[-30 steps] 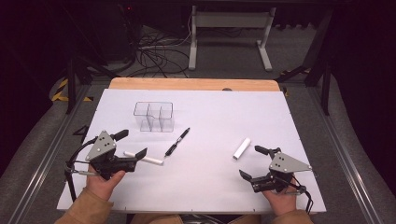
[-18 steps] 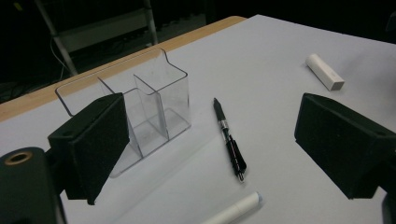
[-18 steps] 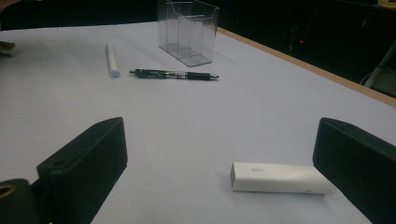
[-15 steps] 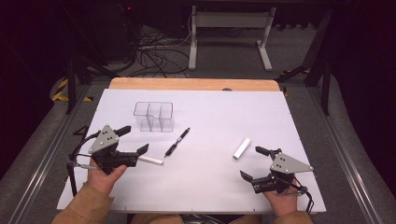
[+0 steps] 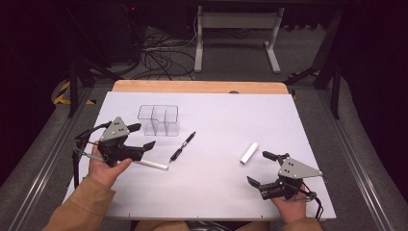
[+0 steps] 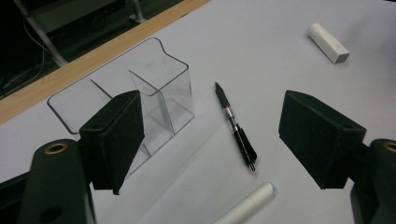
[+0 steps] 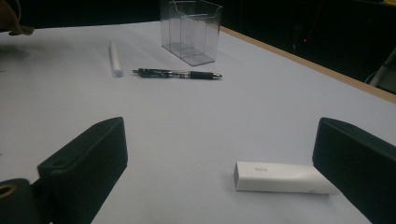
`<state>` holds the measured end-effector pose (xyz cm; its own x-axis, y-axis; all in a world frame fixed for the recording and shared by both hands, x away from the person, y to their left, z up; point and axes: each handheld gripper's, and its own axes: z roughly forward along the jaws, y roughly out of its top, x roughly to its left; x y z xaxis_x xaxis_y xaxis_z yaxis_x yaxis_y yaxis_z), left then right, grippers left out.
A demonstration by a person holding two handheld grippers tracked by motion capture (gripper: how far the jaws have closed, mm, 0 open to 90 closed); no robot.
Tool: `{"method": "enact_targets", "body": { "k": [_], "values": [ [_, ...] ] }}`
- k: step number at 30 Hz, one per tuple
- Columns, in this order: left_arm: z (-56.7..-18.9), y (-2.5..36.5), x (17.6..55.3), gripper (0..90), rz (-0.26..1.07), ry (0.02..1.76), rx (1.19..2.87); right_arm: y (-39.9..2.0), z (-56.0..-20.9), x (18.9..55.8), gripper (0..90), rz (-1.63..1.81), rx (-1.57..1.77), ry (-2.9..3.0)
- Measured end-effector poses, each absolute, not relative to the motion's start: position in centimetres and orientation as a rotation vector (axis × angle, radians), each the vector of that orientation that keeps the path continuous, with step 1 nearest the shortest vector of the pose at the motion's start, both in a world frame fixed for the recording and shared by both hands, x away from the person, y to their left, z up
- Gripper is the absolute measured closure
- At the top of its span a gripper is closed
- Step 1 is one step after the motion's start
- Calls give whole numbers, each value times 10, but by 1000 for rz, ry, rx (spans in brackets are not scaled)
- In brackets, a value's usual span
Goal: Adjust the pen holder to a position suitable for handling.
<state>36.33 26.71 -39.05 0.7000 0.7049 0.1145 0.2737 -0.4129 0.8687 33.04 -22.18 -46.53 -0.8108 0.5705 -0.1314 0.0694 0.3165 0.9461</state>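
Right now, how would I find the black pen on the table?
Look at the white table, then find the clear plastic box near its far left. Just to the right of the box lies the black pen. It is thin and dark, while the marker and eraser nearby are white.

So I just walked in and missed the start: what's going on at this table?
A person sits at a white table with a gripper in each hand. The left gripper, jaws open and just closing a little, hovers by a white marker, near a clear compartment organizer and a black pen. The right gripper, open, faces a white eraser. Nothing is held.
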Motion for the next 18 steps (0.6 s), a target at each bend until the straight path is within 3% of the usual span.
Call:
{"method": "enact_targets", "body": {
  "k": [18],
  "values": [
    [-388,265,412,268,597,790,2101,-221,-466,331,37,1506,563,2158]
  ]
}}
